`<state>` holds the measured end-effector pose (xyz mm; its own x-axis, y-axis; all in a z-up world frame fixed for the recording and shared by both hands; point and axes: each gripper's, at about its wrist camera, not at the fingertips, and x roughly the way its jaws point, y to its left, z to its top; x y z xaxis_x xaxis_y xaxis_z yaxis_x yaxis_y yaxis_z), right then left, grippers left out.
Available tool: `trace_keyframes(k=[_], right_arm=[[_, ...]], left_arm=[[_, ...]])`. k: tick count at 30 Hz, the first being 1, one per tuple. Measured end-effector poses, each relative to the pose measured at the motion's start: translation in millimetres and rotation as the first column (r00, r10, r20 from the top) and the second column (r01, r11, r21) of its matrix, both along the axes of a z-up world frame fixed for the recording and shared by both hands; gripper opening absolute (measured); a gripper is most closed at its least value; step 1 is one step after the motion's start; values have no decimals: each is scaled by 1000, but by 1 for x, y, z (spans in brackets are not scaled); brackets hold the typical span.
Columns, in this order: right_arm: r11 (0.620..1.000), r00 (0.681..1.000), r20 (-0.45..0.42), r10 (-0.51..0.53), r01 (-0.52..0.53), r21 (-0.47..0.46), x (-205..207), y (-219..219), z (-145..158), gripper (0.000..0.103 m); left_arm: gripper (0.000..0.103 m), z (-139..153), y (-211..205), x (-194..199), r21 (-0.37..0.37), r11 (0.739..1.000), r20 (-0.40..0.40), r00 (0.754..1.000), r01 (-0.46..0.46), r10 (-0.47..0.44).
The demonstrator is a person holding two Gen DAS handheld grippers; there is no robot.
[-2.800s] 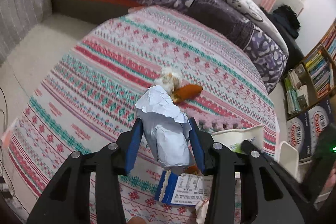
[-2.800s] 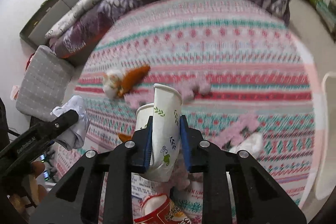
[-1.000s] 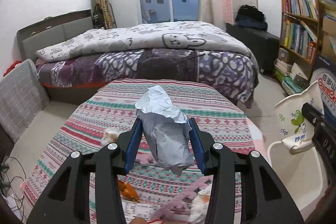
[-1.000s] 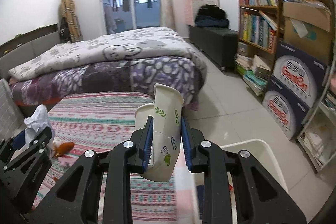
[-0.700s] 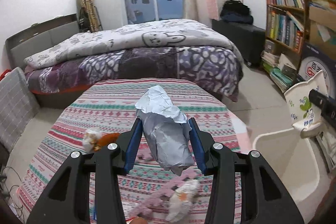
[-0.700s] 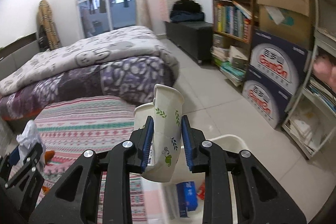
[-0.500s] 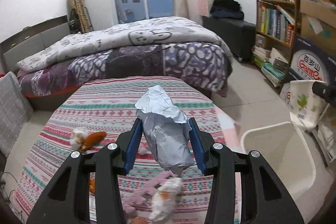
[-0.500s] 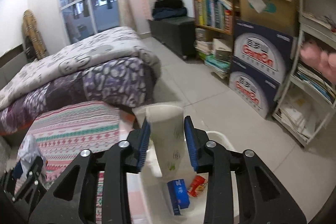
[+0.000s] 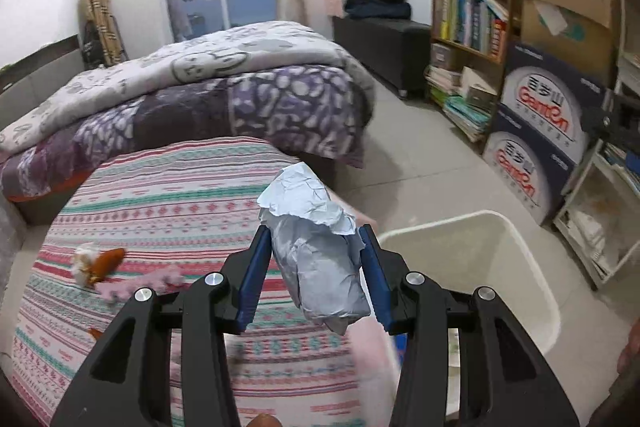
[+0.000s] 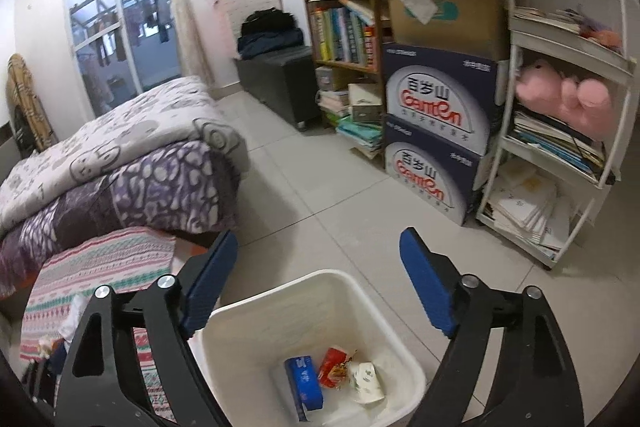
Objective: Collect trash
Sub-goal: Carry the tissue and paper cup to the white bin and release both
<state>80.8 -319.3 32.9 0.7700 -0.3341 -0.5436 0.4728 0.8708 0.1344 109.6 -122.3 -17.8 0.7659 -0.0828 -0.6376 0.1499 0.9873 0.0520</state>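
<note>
My left gripper (image 9: 314, 275) is shut on a crumpled pale-blue paper wad (image 9: 316, 251), held over the edge of the striped rug (image 9: 168, 211) just left of the white bin (image 9: 532, 259). My right gripper (image 10: 316, 287) hangs above the same white bin (image 10: 256, 311); its jaws are opening and nothing is between them. In the bin lie the paper cup (image 10: 366, 383), a blue carton (image 10: 304, 383) and a red wrapper (image 10: 334, 371).
More litter lies on the rug: an orange-and-white scrap (image 9: 98, 261) and a pink plush strip (image 9: 140, 283). A bed with a purple quilt (image 9: 224, 107) stands behind it. Bookshelves and stacked cartons (image 10: 436, 131) line the right wall, with tiled floor (image 10: 320, 195) between.
The right gripper swung from the rug to above the bin, opened, and the paper cup dropped in. The left gripper, still gripping the paper wad, moved right toward the bin.
</note>
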Motion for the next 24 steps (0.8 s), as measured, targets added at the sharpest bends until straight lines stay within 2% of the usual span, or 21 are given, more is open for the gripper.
trace_keyframes(k=[5,14,15,18,24], right_arm=[[997,998,8,-60,59,39,-6,-25,1,87],[983,989,25,-144,140,120,-17,-56,2,95],[982,988,26,-150,146,123,-18,-57,3,96],[979,986,32,-163,158,132,-19,-60,3,96],[980,984,52,-171,164,108,-22,-55,5,96]], left_arm=[[45,-4,-29,-3,-12,998,-19,998,63,-63],[49,-7,-69,2,-113,986,-70,989,125,-134],[55,-7,-72,3,-119,984,-69,987,135,-144],[65,-4,-76,2,-127,981,-66,985,148,-157],[72,-3,-66,-4,-118,983,-61,987,139,-147]])
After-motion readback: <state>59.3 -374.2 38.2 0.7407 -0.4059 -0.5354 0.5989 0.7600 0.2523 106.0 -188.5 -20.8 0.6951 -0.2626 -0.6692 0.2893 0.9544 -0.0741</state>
